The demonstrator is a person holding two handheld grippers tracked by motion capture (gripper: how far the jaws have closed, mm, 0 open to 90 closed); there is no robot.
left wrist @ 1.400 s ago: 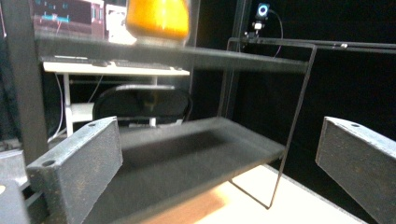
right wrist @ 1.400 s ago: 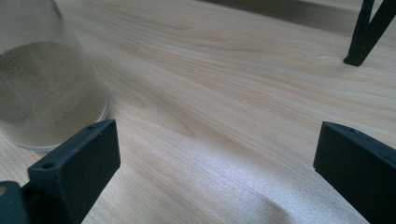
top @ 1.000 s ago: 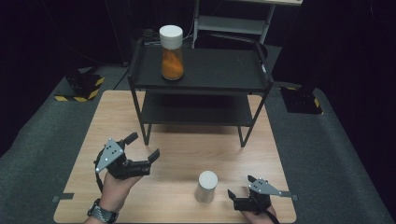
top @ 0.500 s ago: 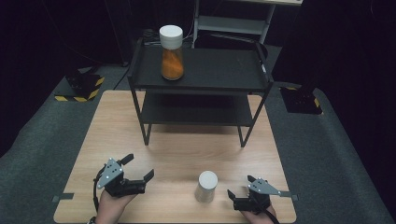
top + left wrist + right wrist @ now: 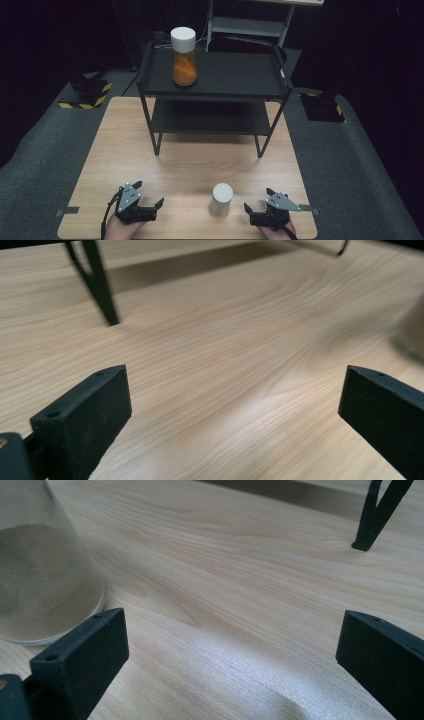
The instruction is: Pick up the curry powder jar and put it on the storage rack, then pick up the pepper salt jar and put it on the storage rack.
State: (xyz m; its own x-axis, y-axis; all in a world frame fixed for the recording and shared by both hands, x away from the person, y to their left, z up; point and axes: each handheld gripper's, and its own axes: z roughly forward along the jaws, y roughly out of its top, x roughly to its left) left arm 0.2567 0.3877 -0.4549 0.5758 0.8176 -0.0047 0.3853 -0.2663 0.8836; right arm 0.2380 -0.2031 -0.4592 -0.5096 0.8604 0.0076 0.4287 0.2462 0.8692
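Currently both tongs gape empty at my table edge; jar (image 5: 221, 199) stands just left of right gripper (image 5: 254, 214), left gripper (image 5: 150, 205) apart. Approach stage, I judge; next, I straddle jar squarely.

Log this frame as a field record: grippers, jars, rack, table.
left gripper: open, low over the table's near left, holding nothing
right gripper: open, near right, beside the sand jar, not touching it
sand jar: white lid, pale fill, upright on the table
orange jar: white lid, upright on the rack's top shelf, left end
rack: black, two shelves, at the table's far side
table: light wood
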